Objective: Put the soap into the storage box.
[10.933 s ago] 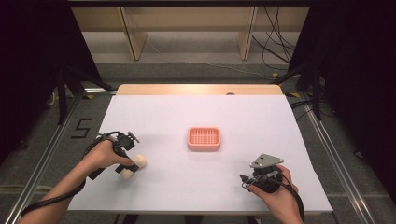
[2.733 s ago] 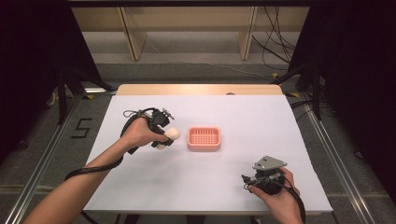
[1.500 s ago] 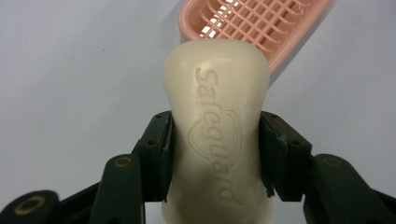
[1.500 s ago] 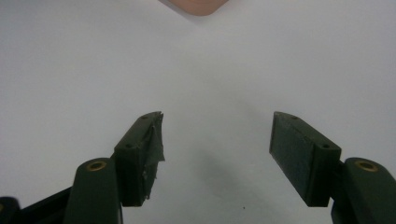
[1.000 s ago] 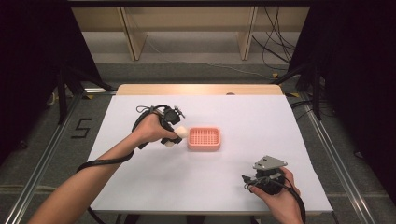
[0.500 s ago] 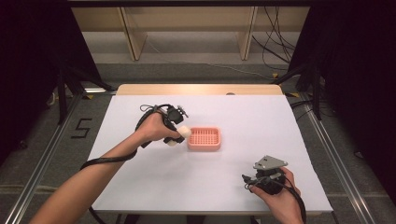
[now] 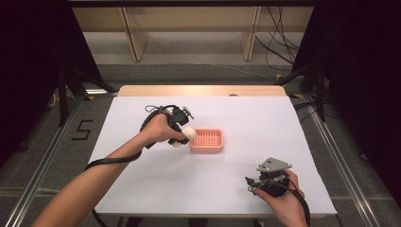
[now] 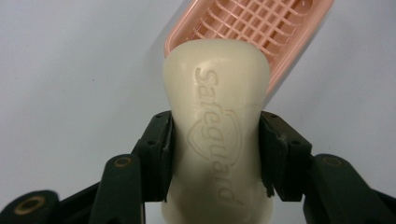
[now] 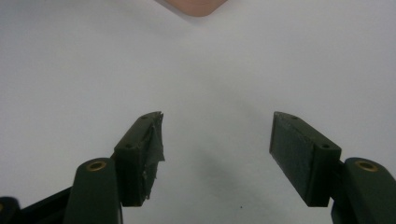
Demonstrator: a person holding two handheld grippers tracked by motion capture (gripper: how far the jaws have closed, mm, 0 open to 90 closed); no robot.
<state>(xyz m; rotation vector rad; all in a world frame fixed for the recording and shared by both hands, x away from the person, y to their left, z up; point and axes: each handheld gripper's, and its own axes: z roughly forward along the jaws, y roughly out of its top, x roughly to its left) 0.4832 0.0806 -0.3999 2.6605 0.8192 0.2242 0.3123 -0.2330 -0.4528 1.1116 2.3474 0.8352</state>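
A cream bar of soap (image 8: 217, 121) stamped "safeguard" is clamped between the jaws of my left gripper (image 8: 216, 154). In the high view that left gripper (image 7: 182, 135) holds the soap (image 7: 188, 134) just left of the pink slotted soap dish (image 7: 208, 140), near its left rim and slightly above the table. The dish (image 8: 261, 32) lies right behind the soap in the left gripper view. My right gripper (image 7: 252, 182) rests at the front right of the table, jaws spread wide with nothing between them (image 9: 217, 158). A corner of the pink dish (image 9: 196, 7) shows at the top of the right gripper view.
The white table top (image 7: 265, 118) has open room around the dish. A wooden strip (image 7: 203, 90) runs along its far edge. Metal rails, cables and a floor mark "5" (image 7: 80, 129) lie beyond the sides.
My left gripper has carried the soap from the front left to the right and away from me, up to the dish's left rim. The right gripper has stayed still.
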